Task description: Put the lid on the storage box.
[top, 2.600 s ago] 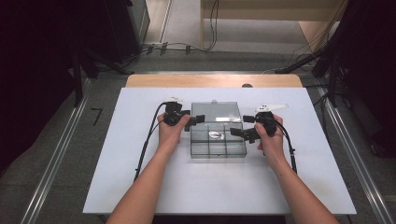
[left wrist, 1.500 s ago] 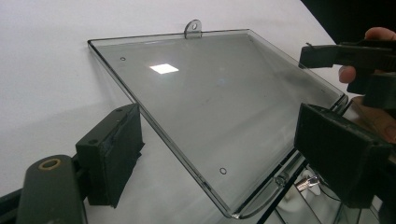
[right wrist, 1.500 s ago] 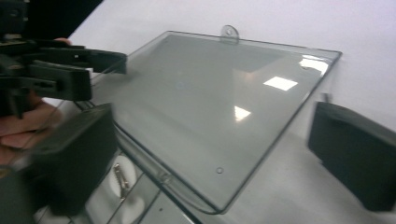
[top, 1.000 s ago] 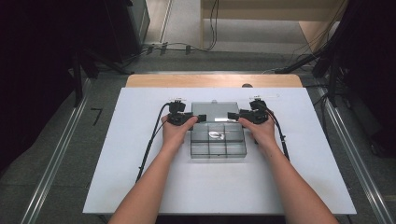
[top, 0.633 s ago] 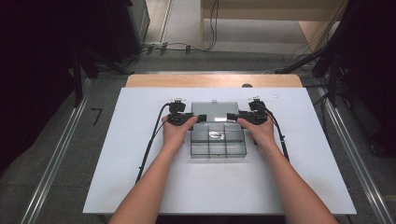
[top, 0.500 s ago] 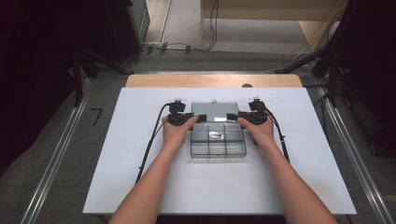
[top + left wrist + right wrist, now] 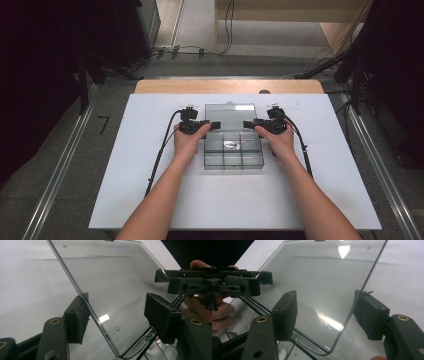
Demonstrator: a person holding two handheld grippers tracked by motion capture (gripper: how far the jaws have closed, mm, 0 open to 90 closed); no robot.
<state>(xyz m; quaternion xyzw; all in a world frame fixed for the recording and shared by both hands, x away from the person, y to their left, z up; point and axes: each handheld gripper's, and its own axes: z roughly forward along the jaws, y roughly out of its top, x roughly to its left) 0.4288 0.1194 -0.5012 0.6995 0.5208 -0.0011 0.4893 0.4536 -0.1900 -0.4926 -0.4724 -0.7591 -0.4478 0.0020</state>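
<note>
Nearest me, my left gripper (image 7: 115,320) has its jaws spread wide astride the left edge of the clear lid (image 7: 112,287), one pad touching the rim. My right gripper (image 7: 324,317) is likewise agape around the lid's right edge. The lid stands tilted up over the clear compartment box (image 7: 233,150), mid white tabletop (image 7: 125,165). A small silvery item (image 7: 231,145) lies in a middle compartment.

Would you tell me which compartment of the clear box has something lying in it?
The middle compartment of the far row of the clear box: a small pale item lies there, the others look bare.
</note>
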